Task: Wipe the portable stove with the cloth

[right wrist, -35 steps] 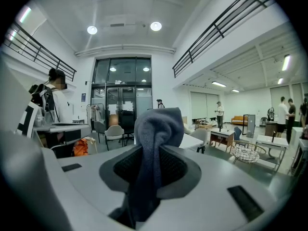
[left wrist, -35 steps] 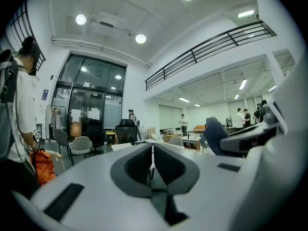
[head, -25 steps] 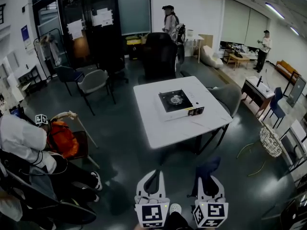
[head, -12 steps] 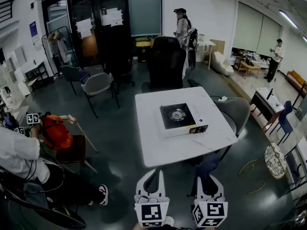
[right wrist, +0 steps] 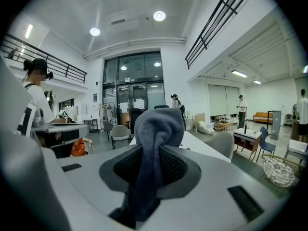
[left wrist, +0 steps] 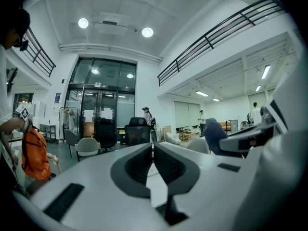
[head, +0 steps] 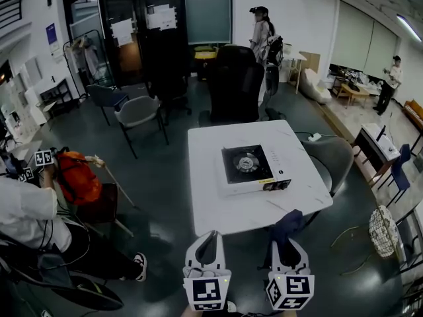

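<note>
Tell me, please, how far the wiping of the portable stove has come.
Done: the right gripper is shut on the cloth. In hand: both grippers hang short of the table; the left gripper is shut and empty. Left: the whole wipe; the cloth has not yet touched the portable stove.

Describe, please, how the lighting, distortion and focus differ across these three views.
Head view: dim and bluish, with fisheye bending at the edges; the white table is brightest and the portable stove reads crisp. Left gripper view: black vignetted corners, ceiling lamps glaring, the shut left tongs soft. Right gripper view: railing bowed, the cloth slightly blurred.
</note>
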A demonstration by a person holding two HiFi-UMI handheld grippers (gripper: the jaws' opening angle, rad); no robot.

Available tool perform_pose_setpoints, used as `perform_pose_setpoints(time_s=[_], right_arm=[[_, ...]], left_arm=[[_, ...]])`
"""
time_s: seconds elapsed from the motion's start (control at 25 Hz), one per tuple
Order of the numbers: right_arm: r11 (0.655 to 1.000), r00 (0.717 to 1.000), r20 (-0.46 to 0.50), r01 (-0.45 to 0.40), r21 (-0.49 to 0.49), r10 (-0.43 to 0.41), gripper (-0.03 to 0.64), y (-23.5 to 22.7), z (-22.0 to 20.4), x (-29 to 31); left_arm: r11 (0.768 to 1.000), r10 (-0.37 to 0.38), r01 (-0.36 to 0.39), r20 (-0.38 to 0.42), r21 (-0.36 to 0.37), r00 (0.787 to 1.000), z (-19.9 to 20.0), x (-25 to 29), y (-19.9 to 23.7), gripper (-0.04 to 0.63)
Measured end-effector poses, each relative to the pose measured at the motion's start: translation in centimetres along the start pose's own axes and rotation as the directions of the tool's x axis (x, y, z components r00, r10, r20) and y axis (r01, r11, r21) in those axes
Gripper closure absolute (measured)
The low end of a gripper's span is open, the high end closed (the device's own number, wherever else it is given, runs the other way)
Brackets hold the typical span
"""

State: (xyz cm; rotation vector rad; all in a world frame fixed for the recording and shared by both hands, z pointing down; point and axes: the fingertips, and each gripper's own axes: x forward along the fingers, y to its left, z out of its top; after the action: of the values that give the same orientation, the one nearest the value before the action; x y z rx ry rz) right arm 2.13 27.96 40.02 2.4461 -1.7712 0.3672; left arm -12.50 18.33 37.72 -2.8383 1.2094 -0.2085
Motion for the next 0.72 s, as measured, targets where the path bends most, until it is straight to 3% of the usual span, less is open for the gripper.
perform_pose_setpoints(time_s=[0.36,0.72], right_arm=[[1.0,1.0,-0.021,-0.009,0.003,0.009,0.509,-2.7,-0.9,5.6],[1.0,0.999,-0.038,0.004,0.008,-0.004,0.511,-3.7,0.8,12.4]], left_arm=[[1.0,0.002,-0.002,-0.002,-0.002,1.0,-1.4,6.2,-0.3,0.574],[0.999,-0.033,0.033,-0.026,-0.001,0.999,-1.4,13.4,1.2,0.574]])
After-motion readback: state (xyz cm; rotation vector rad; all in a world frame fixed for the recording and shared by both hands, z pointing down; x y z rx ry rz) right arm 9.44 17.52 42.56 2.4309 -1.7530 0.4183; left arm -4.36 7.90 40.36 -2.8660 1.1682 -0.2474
